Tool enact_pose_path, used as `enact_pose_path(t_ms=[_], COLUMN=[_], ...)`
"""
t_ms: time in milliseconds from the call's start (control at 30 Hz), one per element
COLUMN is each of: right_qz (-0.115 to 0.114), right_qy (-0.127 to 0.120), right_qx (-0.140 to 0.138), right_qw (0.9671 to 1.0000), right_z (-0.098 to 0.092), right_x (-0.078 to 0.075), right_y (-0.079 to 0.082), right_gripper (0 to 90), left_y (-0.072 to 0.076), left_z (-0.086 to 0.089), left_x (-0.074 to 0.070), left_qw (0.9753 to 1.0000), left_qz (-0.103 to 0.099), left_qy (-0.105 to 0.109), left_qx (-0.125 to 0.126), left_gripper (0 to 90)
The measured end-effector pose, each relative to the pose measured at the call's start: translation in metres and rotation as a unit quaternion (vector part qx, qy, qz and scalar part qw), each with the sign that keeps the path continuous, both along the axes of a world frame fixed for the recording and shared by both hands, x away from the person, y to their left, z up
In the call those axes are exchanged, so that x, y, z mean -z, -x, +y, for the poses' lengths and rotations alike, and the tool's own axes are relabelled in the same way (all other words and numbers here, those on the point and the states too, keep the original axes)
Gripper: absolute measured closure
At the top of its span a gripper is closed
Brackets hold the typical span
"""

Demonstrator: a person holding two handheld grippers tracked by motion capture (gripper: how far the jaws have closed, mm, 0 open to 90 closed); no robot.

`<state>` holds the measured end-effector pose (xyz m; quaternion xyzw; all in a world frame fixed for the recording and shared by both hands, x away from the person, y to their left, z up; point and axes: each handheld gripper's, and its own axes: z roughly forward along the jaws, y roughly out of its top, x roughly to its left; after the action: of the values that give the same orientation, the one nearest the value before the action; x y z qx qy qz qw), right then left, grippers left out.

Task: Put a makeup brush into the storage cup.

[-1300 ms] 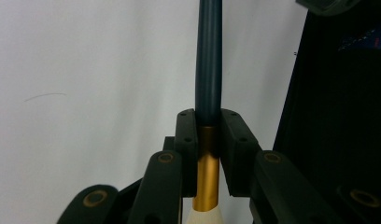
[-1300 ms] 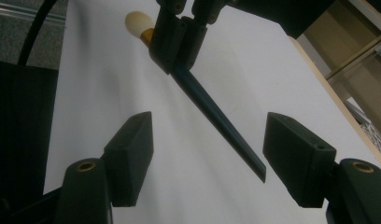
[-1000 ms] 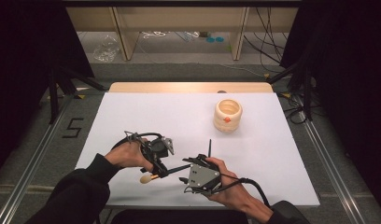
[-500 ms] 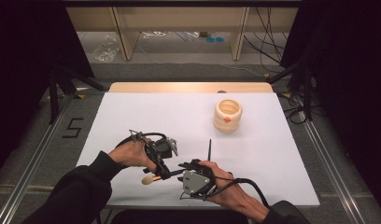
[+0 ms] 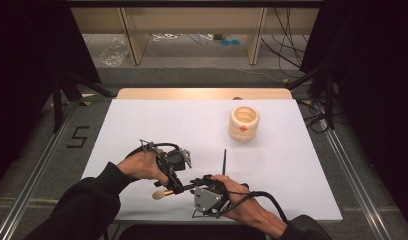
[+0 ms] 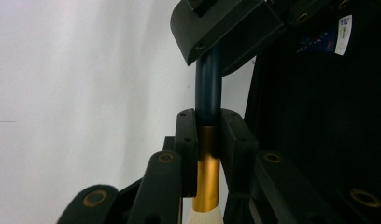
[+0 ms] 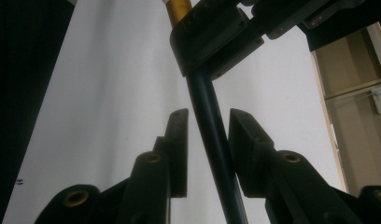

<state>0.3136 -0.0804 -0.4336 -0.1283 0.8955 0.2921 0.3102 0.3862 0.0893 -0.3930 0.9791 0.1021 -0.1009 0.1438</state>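
Observation:
A makeup brush with a dark blue handle [image 6: 208, 88], gold ferrule [image 6: 206, 177] and cream bristles [image 5: 158, 194] is held near the table's front edge. My left gripper [image 6: 208, 128] is shut on it where handle meets ferrule; in the high view the left gripper [image 5: 173, 188] sits just right of the bristles. My right gripper [image 7: 207, 128] is open, its jaws on either side of the blue handle [image 7: 215, 140], with a gap on the left side. From above, the right gripper [image 5: 196, 186] is close against the left one.
A cream ribbed cup [image 5: 244, 123] with an orange spot stands at the back right of the white table [image 5: 142, 125]. A thin dark stick [image 5: 224, 161] lies just behind the right hand. Shelves and cables lie beyond the far edge.
My right gripper has moved left toward the left gripper and now straddles the brush handle. The left gripper has held the brush almost still.

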Motion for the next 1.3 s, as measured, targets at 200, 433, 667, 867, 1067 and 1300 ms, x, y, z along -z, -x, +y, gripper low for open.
enact_pose_path(t_ms=[200,433,667,867,1067,1300], right_qz=[-0.001,-0.007,-0.007,-0.004,0.002,-0.001], right_qy=[0.013,0.031,0.037,0.04,0.047,0.04], right_qx=[0.002,-0.01,-0.021,-0.022,-0.009,-0.01], right_qw=[0.9999,0.9994,0.9991,0.999,0.9989,0.9991], right_z=[0.0013,0.0028,0.0028,0.004,0.0026,0.0024], right_x=[0.0024,0.0046,0.0051,0.0057,0.0064,0.0043], right_y=[0.0018,0.0035,0.0032,0.0031,0.0036,0.0038], right_gripper=[74.3,76.8,78.3,78.5,78.7,79.0], left_y=[0.0002,0.0003,0.0005,0.0009,0.0,-0.0008], left_z=[-0.0027,-0.006,-0.0065,-0.0068,-0.0082,-0.0059], left_x=[0.0023,0.0043,0.0019,0.002,0.0023,0.0006], left_qw=[1.0,0.9999,0.9999,0.9996,0.9996,0.9997], left_qz=[0.007,0.01,0.011,0.021,0.021,0.023], left_qy=[-0.006,-0.011,-0.012,-0.02,-0.017,-0.003], left_qx=[0.004,0.008,0.007,0.005,-0.003,-0.005], left_gripper=[77.9,77.9,77.8,77.8,77.7,77.6])
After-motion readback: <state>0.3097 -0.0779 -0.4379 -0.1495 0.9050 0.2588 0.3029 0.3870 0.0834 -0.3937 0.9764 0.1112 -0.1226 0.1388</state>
